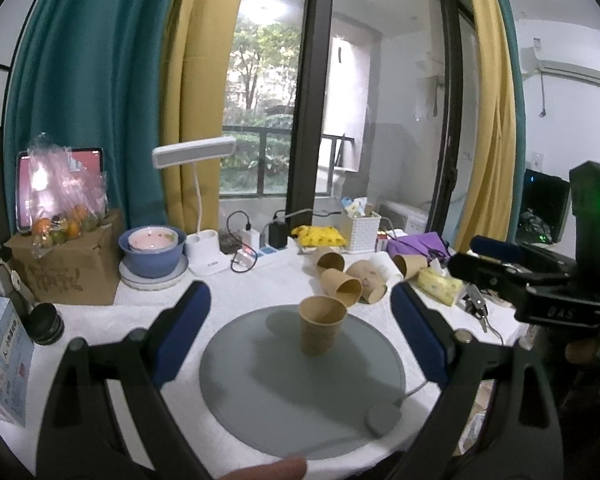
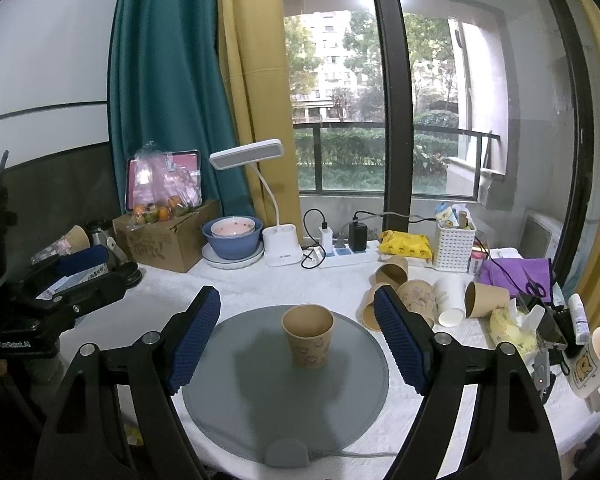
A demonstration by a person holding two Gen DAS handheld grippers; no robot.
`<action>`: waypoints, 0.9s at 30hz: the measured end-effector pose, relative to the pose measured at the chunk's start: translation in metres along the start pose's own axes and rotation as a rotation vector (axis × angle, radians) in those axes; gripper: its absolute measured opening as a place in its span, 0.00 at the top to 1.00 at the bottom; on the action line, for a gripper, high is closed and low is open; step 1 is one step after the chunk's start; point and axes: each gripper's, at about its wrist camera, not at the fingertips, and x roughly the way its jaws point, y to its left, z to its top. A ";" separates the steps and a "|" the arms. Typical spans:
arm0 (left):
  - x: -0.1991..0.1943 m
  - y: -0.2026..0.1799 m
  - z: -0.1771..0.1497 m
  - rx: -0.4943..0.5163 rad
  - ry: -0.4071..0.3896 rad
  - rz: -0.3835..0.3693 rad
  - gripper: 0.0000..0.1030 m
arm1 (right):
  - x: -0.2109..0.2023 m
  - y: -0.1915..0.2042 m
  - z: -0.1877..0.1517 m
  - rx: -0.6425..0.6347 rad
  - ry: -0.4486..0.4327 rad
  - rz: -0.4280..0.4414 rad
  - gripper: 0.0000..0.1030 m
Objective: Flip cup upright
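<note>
Brown paper cup (image 2: 308, 336) at centre frame of the right wrist view, upright with mouth upward, standing alone on the round grey mat (image 2: 260, 408); the same cup (image 1: 322, 330) just above centre in the left wrist view, on the far half of the mat (image 1: 268, 396). Placement on the mat, well apart from the clutter, presumably to give both tools free access from either side. Right gripper (image 2: 298, 344) spread wide, blue ribbed pads (image 2: 194, 340) flanking the cup at lower left and lower right of frame without touching it, nothing pinched. Left gripper (image 1: 300, 332) likewise spread, blue pads (image 1: 182, 332) on either side of the cup and clear of it, holding nothing. Right tool body visible at the right edge of the left wrist view, left tool body at the left edge of the right wrist view: the two tools facing the mat from opposite sides. Judged from the cup's posture, flip already accomplished, open jaws consistent with a released object. Spare paper cups (image 2: 416, 300) lying on their sides in a heap at right of centre, beyond the mat on the white tablecloth (image 2: 260, 284), apparently a reserve stock. Desk lamp (image 2: 260, 200), blue bowl (image 2: 232, 240) and cardboard box (image 2: 164, 244) along the upper left, against the curtains, outside the working area.
</note>
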 end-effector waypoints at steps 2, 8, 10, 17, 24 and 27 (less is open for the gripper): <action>0.000 -0.001 0.000 0.011 -0.006 0.001 0.10 | 0.000 -0.002 -0.001 0.001 0.000 -0.001 0.21; -0.004 -0.005 0.000 0.037 -0.026 0.028 0.10 | 0.001 -0.002 -0.001 0.004 -0.001 0.006 0.21; -0.004 -0.005 0.000 0.037 -0.031 0.030 0.10 | 0.001 -0.004 -0.001 0.004 0.001 0.009 0.21; -0.005 -0.005 0.000 0.038 -0.031 0.027 0.10 | 0.000 -0.005 -0.003 0.008 0.000 0.007 0.21; -0.005 -0.006 -0.001 0.056 -0.049 0.052 0.10 | 0.001 -0.006 -0.003 0.013 0.002 0.022 0.21; -0.005 -0.006 -0.002 0.058 -0.049 0.053 0.10 | 0.002 -0.005 -0.003 0.011 0.006 0.026 0.21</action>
